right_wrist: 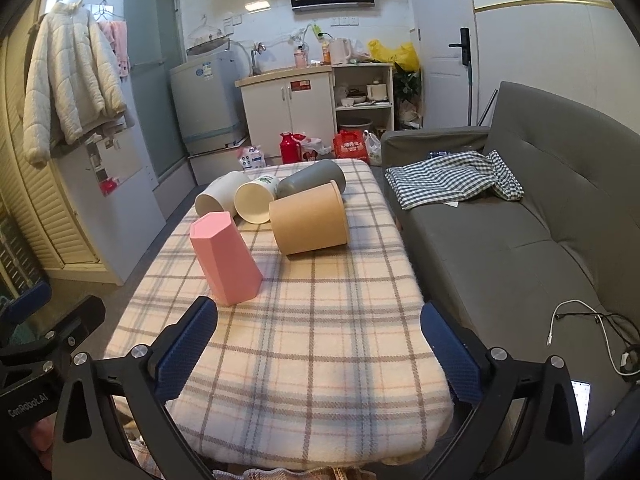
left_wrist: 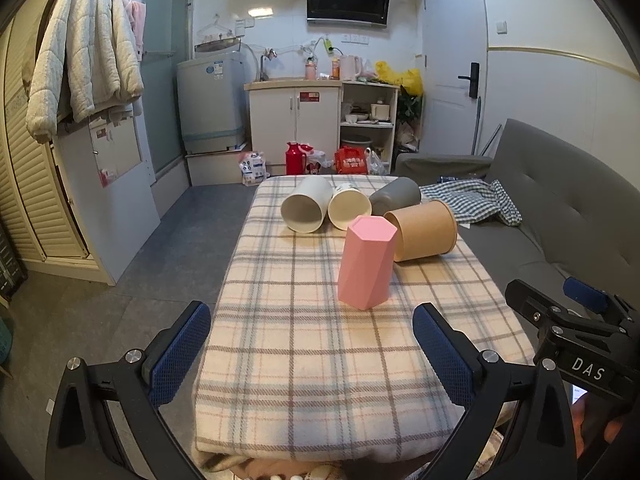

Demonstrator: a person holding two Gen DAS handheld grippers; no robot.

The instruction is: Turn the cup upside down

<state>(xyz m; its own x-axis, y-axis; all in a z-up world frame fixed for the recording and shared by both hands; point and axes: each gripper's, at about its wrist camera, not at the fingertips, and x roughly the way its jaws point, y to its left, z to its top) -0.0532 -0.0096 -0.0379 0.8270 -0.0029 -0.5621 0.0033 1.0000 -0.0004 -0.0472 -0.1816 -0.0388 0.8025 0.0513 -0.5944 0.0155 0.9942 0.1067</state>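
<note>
Left wrist view: looks from the near end along the plaid table [left_wrist: 320,360], toward the far kitchen.
Right wrist view: same direction, set further right, near the sofa [right_wrist: 520,216].
Shared: table, cups [left_wrist: 364,264] [right_wrist: 224,258], kitchen.

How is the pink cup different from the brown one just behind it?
The pink cup stands on end with a closed face up; the brown paper cup lies on its side. The pink cup is faceted, hexagonal and slim; the brown paper cup is round and wider. Both sit on the plaid-covered table, apart from both open grippers.
</note>
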